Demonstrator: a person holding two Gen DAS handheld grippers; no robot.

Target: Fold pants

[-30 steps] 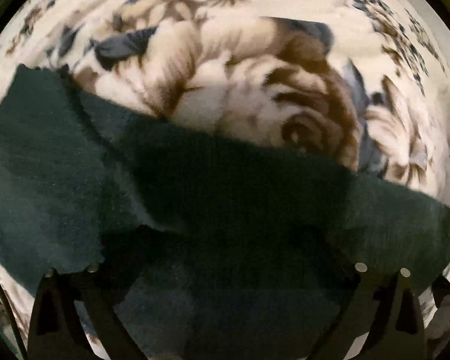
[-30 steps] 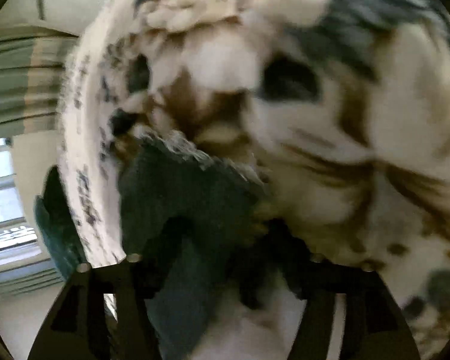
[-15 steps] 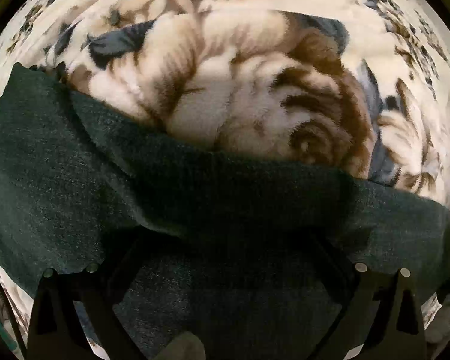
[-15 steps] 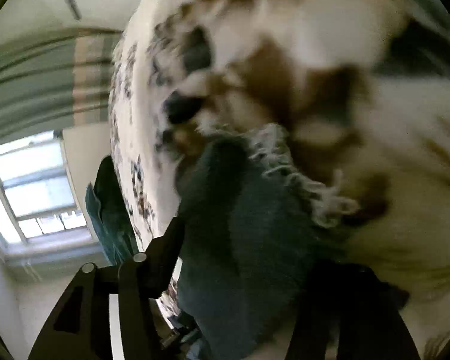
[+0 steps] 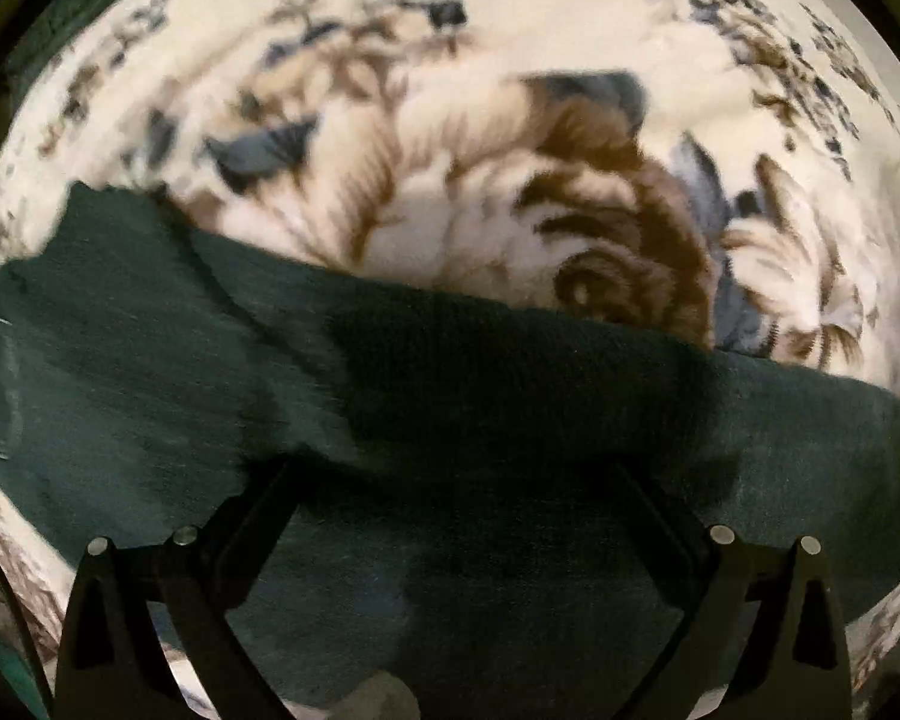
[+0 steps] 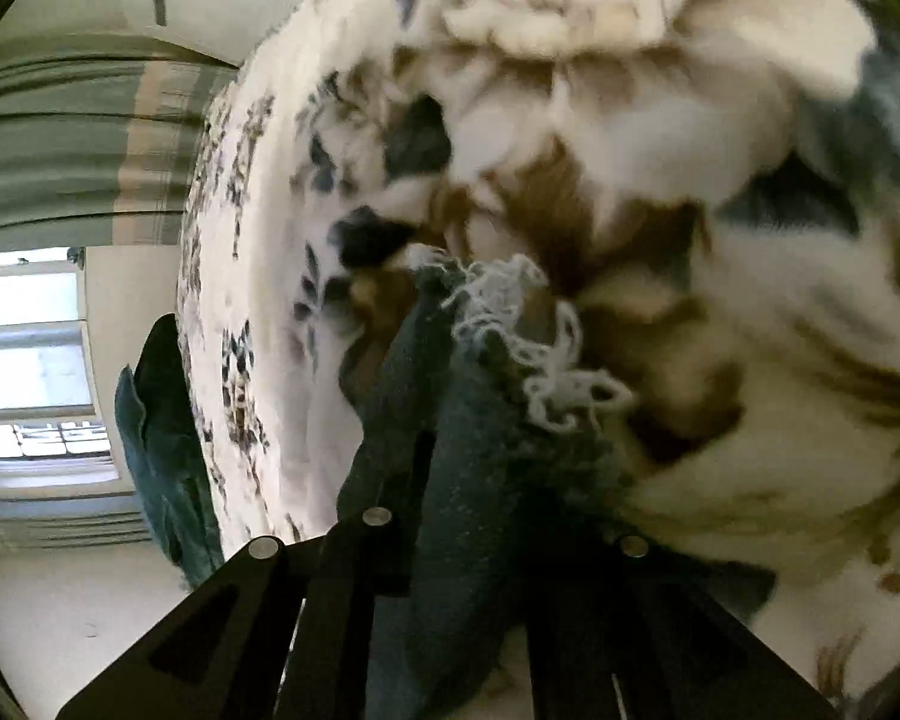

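The dark green pants [image 5: 450, 420] lie as a wide band across a cream floral blanket [image 5: 510, 192]. My left gripper [image 5: 456, 480] hangs just over the cloth with its jaws wide apart; the fingertips are lost in shadow. In the right wrist view my right gripper [image 6: 480, 516] is shut on the pants [image 6: 474, 456] near a leg end with a frayed white hem [image 6: 534, 348], held just above the blanket [image 6: 720, 180].
The bed edge [image 6: 228, 360] runs down the left of the right wrist view. Beyond it are a window [image 6: 24, 360], green striped curtains [image 6: 72, 138] and a dark green cloth [image 6: 162, 450] hanging by the bed.
My right gripper has turned and lifted the frayed leg end, and its jaws have come closer together on the cloth. The left view has shifted slightly; the left jaws stay apart.
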